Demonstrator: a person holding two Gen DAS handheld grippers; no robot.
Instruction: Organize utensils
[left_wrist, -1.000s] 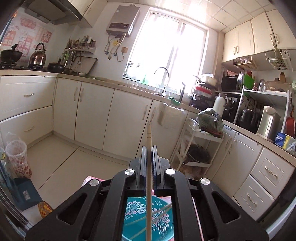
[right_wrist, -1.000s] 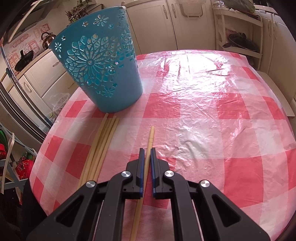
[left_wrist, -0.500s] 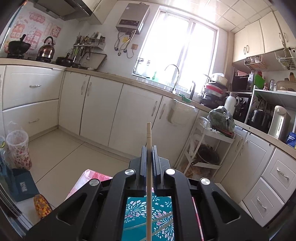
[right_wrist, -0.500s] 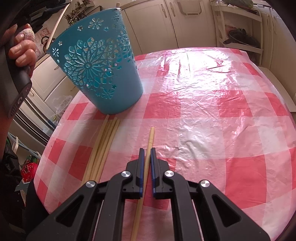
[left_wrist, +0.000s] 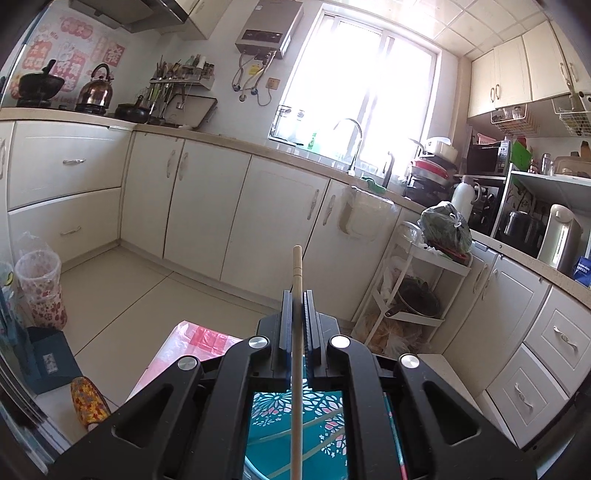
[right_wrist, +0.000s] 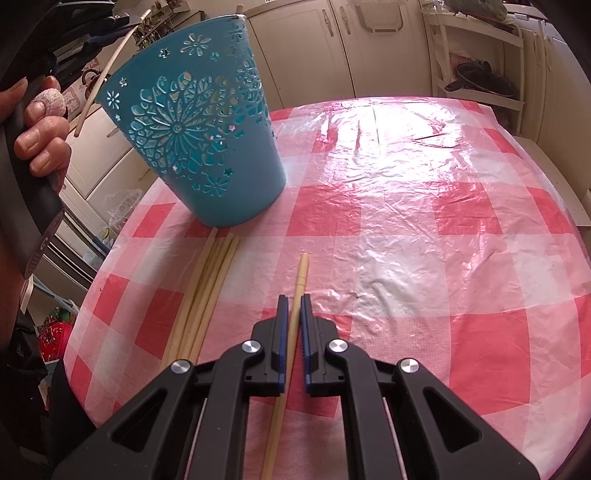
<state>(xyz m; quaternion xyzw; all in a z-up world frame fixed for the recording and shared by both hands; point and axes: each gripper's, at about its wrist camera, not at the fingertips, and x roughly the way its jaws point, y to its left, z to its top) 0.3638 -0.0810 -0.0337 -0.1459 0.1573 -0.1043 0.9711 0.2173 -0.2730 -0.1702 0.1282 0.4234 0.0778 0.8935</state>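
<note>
Lowering left tongs (left_wrist: 296, 310), clamped on chopstick (left_wrist: 296, 369), over bin (right_wrist: 192, 136); release upright. Right tongs (right_wrist: 291, 314) grip another chopstick (right_wrist: 301, 273).

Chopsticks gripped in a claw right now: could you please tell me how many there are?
2. One chopstick is in the right claw, down at the tablecloth; one is in the left claw, by the blue basket. Loose ones lie ungripped.

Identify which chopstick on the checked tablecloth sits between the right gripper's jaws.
The lone chopstick, lying apart to the right of the bundle of chopsticks, which lies loose below the blue basket; the right gripper is shut on it.
</note>
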